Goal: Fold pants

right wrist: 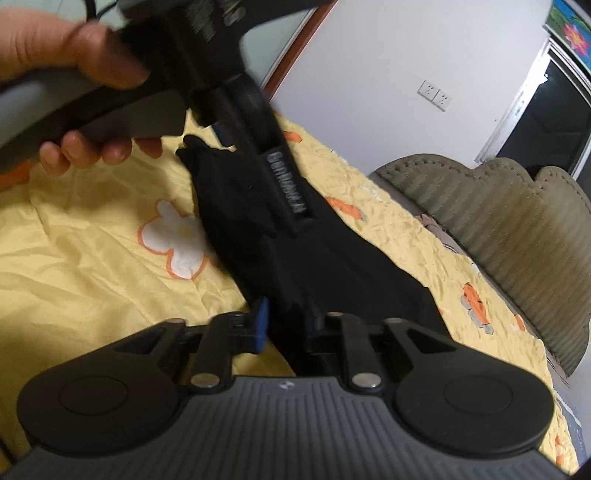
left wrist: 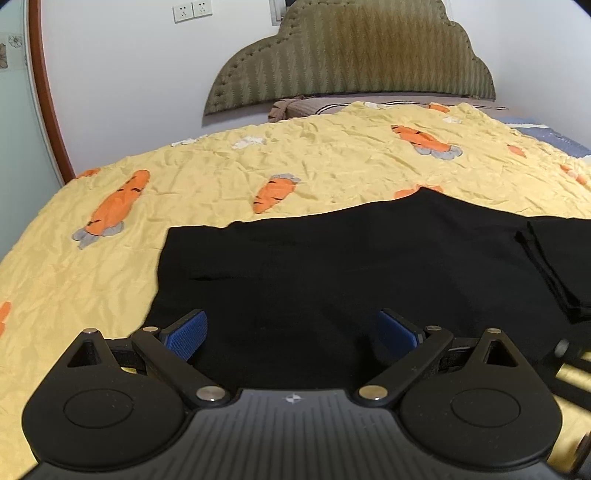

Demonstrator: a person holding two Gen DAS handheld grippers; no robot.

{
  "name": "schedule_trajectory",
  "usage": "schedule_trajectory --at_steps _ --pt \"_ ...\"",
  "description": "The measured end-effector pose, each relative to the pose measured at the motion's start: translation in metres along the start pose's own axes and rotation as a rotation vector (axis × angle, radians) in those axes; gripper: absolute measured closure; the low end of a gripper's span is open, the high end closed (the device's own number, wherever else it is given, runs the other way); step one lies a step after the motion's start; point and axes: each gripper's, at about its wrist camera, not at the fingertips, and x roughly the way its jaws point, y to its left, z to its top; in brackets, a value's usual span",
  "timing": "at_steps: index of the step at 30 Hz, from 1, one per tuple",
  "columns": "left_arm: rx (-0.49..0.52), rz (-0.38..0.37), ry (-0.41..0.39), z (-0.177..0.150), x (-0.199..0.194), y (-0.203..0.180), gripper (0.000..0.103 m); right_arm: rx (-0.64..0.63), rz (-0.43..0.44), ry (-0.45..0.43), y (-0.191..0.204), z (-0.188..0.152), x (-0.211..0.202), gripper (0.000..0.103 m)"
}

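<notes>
Black pants (left wrist: pixel 332 266) lie flat on a yellow carrot-print bedspread (left wrist: pixel 110 280), with a folded-over part (left wrist: pixel 557 266) at the right. My left gripper (left wrist: pixel 291 332) is open, its blue pads (left wrist: pixel 188 332) spread just above the near edge of the pants, holding nothing. In the right wrist view my right gripper (right wrist: pixel 286 328) is narrowed around a strip of the black pants (right wrist: pixel 317 258), which runs away from it. The other hand-held gripper (right wrist: pixel 221 74) and the person's hand (right wrist: pixel 74 55) are at the top left, above the far end of the pants.
A padded olive headboard (left wrist: pixel 354 62) and a brown pillow (left wrist: pixel 295 107) stand at the far end of the bed. A white wall with sockets (left wrist: pixel 192 11) is behind. The bed's left edge meets a wood-framed panel (left wrist: pixel 48 110). A dark window (right wrist: pixel 546 122) is at the right.
</notes>
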Motion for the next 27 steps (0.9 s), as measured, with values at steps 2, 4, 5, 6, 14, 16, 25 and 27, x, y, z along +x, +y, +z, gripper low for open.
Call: schedule_trajectory --at_steps 2,4,5,6,14,16,25,27 --pt "-0.005 -0.012 -0.007 0.001 0.003 -0.005 0.004 0.000 0.008 -0.001 0.003 0.002 0.002 0.094" --pt "0.003 -0.015 0.006 -0.001 0.012 -0.011 0.004 0.041 0.033 -0.018 0.002 0.004 -0.001 0.095" --pt "0.013 -0.002 0.017 -0.003 0.017 -0.014 0.004 0.068 0.054 -0.019 0.000 0.004 -0.001 0.094" --pt "0.027 0.019 0.026 -0.007 0.021 -0.017 0.004 0.083 0.064 -0.015 0.000 0.004 -0.001 0.094" --pt "0.051 0.044 -0.008 -0.015 0.016 -0.018 0.004 0.306 0.075 -0.035 -0.041 -0.017 -0.043 0.093" --pt "0.071 0.045 -0.032 -0.009 0.010 -0.026 0.004 0.403 0.004 -0.011 -0.060 -0.032 -0.046 0.091" --pt "0.234 -0.100 -0.042 -0.006 0.005 -0.102 0.004 0.567 -0.011 0.106 -0.080 -0.077 -0.041 0.089" --pt "0.299 -0.052 -0.026 -0.015 0.011 -0.116 0.004 0.590 -0.018 0.094 -0.082 -0.077 -0.051 0.089"
